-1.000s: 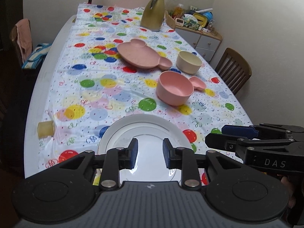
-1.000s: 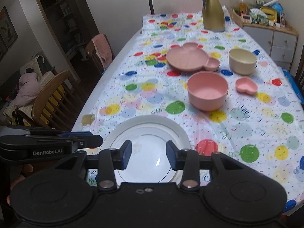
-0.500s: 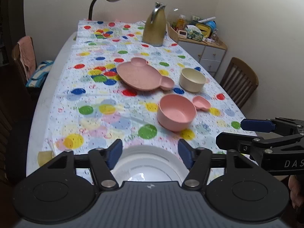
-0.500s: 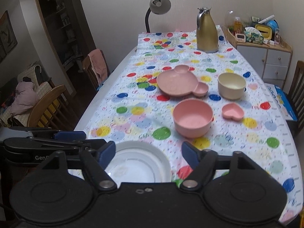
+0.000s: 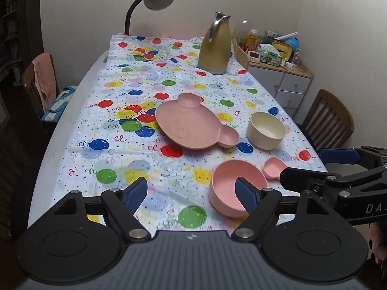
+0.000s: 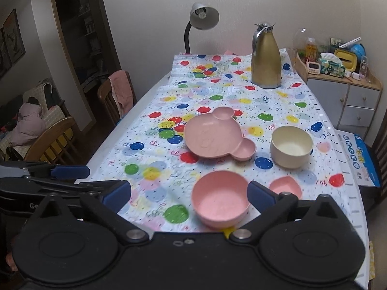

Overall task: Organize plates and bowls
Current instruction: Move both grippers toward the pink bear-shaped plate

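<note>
On the balloon-print tablecloth lie a pink bear-shaped plate (image 5: 191, 125) (image 6: 212, 135), a pink bowl (image 5: 225, 188) (image 6: 220, 200), a cream bowl (image 5: 266, 130) (image 6: 291, 146) and a small pink heart dish (image 5: 273, 166) (image 6: 285, 186). My left gripper (image 5: 189, 193) hangs above the near cloth, its jaws opening with nothing between them. My right gripper (image 6: 188, 193) is beside it on the right, jaws opening wide and empty, with the pink bowl just beyond its fingertips. Each gripper shows at the edge of the other's view. No white plate is in view.
A gold jug (image 5: 214, 48) (image 6: 266, 60) and a desk lamp (image 6: 203, 19) stand at the table's far end. Wooden chairs (image 5: 326, 118) (image 6: 58, 137) flank the table. A cluttered white cabinet (image 6: 348, 96) stands at the back right, and a blue-printed box (image 6: 358, 159) sits off the right edge.
Both grippers have opened from nearly shut to wide and drawn back from the white plate. The plate has slipped out of view under their bodies, and more of the far table shows.
</note>
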Tool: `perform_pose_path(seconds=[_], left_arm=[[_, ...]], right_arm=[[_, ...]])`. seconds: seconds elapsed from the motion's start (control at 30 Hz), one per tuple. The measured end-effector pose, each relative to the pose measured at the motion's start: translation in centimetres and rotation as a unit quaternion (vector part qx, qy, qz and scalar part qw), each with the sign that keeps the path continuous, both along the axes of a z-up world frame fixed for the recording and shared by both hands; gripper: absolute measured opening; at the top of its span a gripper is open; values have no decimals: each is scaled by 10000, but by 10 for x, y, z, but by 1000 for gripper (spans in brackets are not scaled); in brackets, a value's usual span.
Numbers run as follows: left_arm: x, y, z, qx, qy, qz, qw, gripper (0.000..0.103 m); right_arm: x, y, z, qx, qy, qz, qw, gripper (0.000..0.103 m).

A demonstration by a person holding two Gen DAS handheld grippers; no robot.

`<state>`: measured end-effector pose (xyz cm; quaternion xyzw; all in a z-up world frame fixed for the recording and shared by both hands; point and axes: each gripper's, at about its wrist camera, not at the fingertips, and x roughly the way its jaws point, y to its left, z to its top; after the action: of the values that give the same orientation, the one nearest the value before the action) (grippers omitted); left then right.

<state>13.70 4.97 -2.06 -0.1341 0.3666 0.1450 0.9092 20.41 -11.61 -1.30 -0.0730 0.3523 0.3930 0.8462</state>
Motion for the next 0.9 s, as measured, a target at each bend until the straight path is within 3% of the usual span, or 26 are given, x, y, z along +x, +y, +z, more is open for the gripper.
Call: perform_pose_path(seconds=[0.5, 0.9], left_arm=[[116, 50, -35, 41, 505, 599, 9969, 80], [186, 89, -77, -273, 957, 901, 9910, 80]], right_arm=[[135, 43, -33, -463, 189, 193, 9986, 101], [214, 97, -71, -856, 427, 304, 9949, 96]])
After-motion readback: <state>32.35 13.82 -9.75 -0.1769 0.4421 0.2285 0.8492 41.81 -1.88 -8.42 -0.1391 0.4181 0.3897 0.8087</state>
